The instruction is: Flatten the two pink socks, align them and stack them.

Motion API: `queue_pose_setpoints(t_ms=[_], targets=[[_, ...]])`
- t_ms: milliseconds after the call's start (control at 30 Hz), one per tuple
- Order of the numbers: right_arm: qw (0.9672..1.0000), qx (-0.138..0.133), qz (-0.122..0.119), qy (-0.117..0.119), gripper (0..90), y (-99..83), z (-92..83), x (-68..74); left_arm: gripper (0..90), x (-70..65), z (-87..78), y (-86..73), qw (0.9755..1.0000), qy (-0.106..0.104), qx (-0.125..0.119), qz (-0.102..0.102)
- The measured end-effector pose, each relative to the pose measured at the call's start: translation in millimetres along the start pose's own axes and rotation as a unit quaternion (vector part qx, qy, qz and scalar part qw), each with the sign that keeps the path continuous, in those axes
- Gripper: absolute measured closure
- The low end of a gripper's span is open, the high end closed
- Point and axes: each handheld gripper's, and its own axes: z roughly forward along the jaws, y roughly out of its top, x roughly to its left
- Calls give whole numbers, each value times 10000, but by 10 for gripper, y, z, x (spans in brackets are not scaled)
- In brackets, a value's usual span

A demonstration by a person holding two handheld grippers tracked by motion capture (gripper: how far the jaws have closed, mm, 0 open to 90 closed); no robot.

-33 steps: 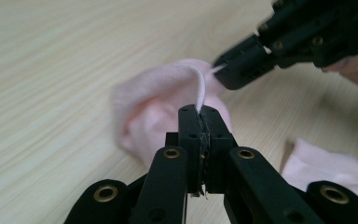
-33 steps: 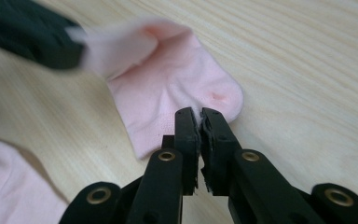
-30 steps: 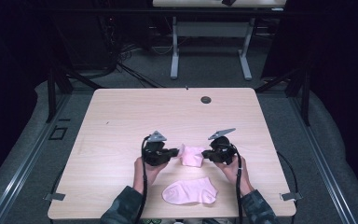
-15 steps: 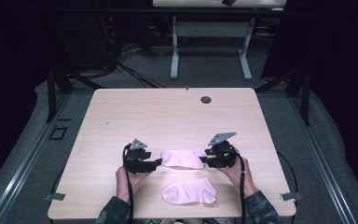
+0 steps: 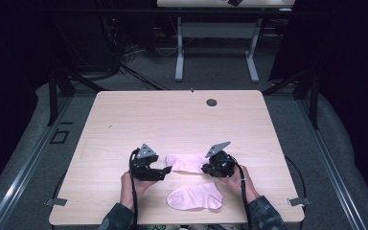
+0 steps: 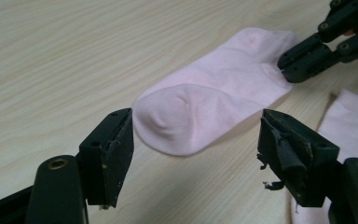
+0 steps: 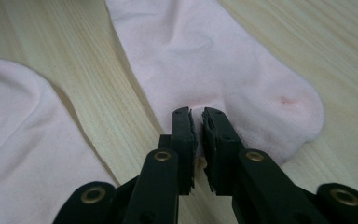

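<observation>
A pale pink ankle sock [image 5: 186, 163] is lying stretched flat on the bench [image 5: 172, 120], toward the near edge and roughly midway between the left and right edges. Its soft, finely knit fabric is rumpling a little around the rounded toe [image 6: 177, 119], which is pointing at the left gripper [image 5: 165, 170]. That gripper's black jaws are standing spread wide, one on either side of the toe and touching nothing; the rubbery pad [image 6: 279, 154] on one jaw is looking frayed and torn. At the sock's other end the right gripper [image 5: 205, 167] is pinching the cloth, its jaws pressed together on a fold near the heel. A second pink sock [image 5: 195, 197] is sitting just nearer the near edge, apart from the first, lying flat with a rounded outline. Both hands are working close to the near edge, so there is little room behind them. The far half of the bench is lying open, smooth pale wood-grain laminate with rounded corners, broken by a small dark round grommet [image 5: 212, 102] near the far edge.
</observation>
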Motion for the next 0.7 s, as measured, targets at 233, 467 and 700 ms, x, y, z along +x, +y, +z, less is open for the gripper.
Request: queue_pose_setpoints(t_ms=[233,467,700], targets=[[9973,-258,575,373,843,87,-184,-78,295,-203,119,154,9984,-253,19,515],[9917,-539,1023,568,843,209,-381,-111,328,-493,360,327,9932,-499,136,1048],[9887,-665,1152,693,842,209,-427,-124,607,-621,568,360,9898,-619,160,1277]])
